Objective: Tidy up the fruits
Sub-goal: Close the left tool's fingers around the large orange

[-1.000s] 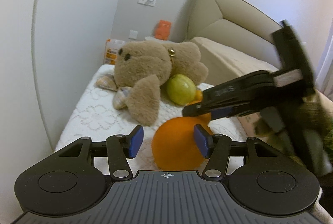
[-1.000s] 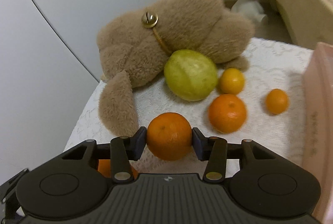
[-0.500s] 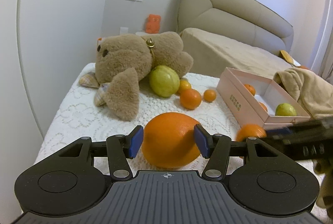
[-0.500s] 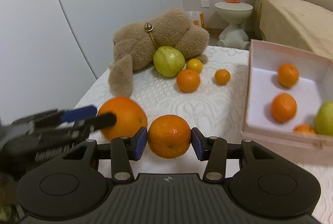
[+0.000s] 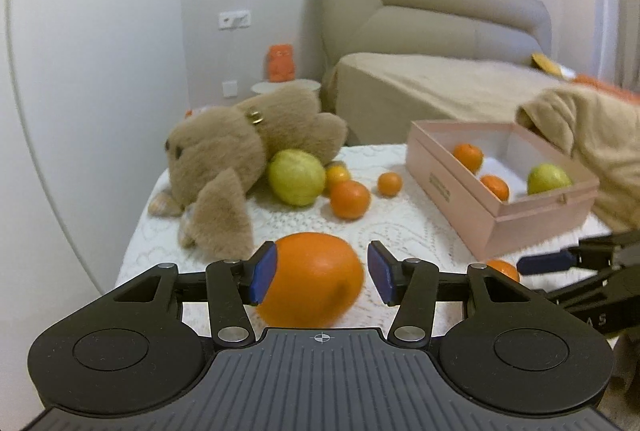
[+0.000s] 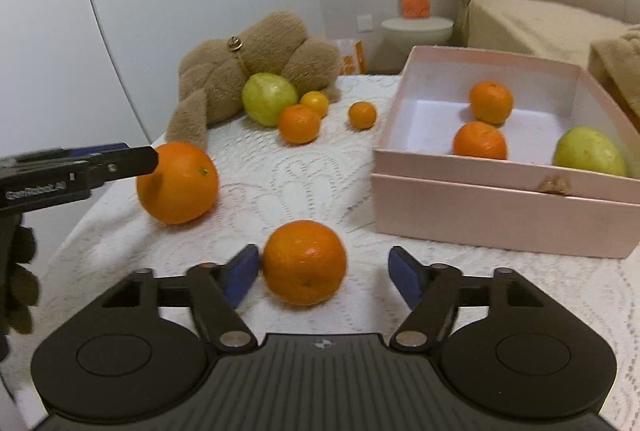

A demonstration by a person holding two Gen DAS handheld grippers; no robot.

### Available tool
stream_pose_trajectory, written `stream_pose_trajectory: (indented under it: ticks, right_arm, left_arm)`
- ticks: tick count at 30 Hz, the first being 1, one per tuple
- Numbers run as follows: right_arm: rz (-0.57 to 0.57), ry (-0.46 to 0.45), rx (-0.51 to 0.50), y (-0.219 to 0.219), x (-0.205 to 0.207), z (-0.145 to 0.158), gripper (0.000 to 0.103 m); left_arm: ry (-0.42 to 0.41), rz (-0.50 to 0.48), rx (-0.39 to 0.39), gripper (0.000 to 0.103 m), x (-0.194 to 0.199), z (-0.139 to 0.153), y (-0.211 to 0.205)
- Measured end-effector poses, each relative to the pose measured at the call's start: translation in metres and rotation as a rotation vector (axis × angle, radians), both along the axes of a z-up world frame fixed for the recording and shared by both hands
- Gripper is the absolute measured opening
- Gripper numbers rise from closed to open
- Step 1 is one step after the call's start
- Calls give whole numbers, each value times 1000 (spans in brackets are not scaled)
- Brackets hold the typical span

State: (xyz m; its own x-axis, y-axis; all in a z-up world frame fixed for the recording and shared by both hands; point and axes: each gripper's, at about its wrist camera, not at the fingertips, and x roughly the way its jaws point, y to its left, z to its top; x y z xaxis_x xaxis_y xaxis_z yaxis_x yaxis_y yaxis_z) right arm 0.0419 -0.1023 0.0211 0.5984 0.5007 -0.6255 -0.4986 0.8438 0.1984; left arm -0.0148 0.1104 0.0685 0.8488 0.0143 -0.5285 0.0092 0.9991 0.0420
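My left gripper (image 5: 320, 273) is open around a large orange (image 5: 310, 279) that rests on the white lace cloth (image 5: 400, 227); its right pad stands clear of the fruit. My right gripper (image 6: 322, 273) is open, and a smaller orange (image 6: 304, 262) lies on the cloth between its fingers, close to the left pad. The large orange also shows in the right wrist view (image 6: 178, 183), with the left gripper's finger beside it. A pink box (image 6: 500, 199) at the right holds two oranges and a green fruit (image 6: 588, 151).
A brown teddy bear (image 5: 240, 159) lies at the back left of the table. Beside it are a green fruit (image 5: 296, 177) and three small oranges (image 5: 350, 199). A beige cloth (image 5: 592, 135) hangs by the box. A bed stands behind.
Both grippers have opened and let go of their oranges, which now rest on the cloth. Both have drawn back and swung right, bringing the pink box into fuller view.
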Motion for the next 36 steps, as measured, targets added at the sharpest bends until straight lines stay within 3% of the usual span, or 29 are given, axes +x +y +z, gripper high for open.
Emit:
stream_pose_trajectory:
  ticks: [6, 9, 15, 17, 20, 28, 33, 36]
  right_arm:
    - [7, 35, 84, -13, 2, -13, 85]
    - [11, 31, 87, -11, 1, -14, 86]
    - [12, 21, 80, -10, 0, -15, 87]
    - [12, 18, 76, -10, -1, -15, 87]
    - [11, 16, 74, -9, -1, -15, 87]
    - [11, 14, 69, -9, -1, -15, 88]
    - [11, 14, 69, -9, -1, -15, 88]
    - [11, 14, 67, -9, -1, -15, 89]
  left_arm:
    - [6, -43, 190, 57, 11, -5, -37]
    - [28, -57, 321, 57, 20, -14, -53]
    - [48, -51, 508, 57, 30, -35, -63]
    - [43, -34, 530, 57, 31, -38, -59]
    - [44, 3, 515, 58, 33, -35, -44]
    - [22, 83, 211, 60, 23, -13, 11]
    - [-20, 202, 210, 60, 13, -6, 30]
    - [-18, 223, 147, 60, 10, -2, 43]
